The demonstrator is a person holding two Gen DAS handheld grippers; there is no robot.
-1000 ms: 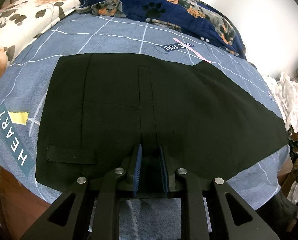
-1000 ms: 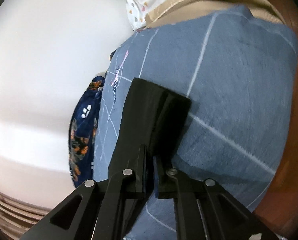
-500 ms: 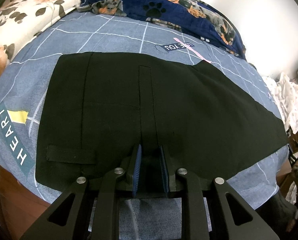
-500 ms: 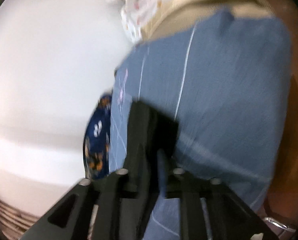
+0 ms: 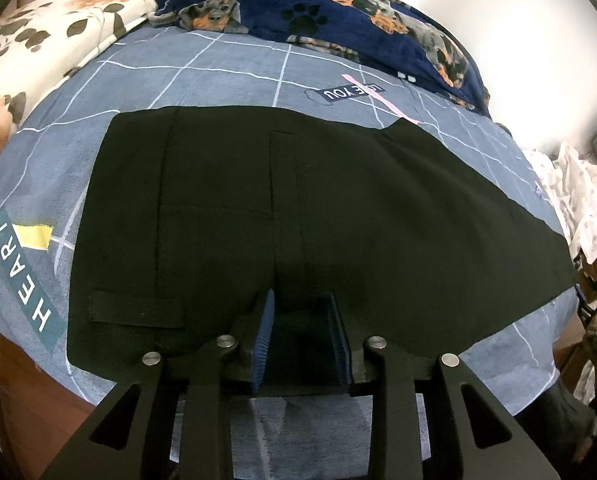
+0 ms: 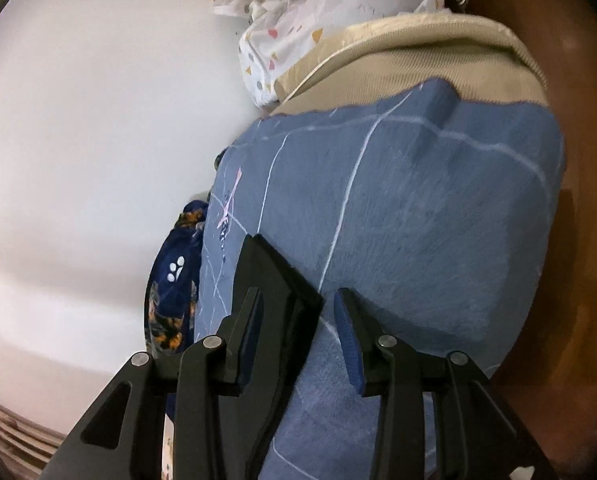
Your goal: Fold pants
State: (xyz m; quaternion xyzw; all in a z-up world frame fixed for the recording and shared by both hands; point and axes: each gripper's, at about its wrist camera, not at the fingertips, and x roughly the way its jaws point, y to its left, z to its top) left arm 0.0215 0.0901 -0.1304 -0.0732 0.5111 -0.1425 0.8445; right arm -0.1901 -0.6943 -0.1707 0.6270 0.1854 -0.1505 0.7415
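The left wrist camera looks steeply down, close over the black folded pants (image 5: 298, 216) on the blue grid-lined bedsheet (image 5: 226, 80). The right wrist camera looks shallowly along the same bedsheet (image 6: 418, 220) from the pants' (image 6: 274, 276) leg end. Both views share the navy dog-print blanket (image 5: 338, 12) (image 6: 174, 280).

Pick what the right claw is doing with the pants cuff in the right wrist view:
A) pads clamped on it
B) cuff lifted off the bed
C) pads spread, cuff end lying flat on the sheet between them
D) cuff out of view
C: the right claw stands with its pads apart, and the black pants end lies on the blue bedsheet in the gap.
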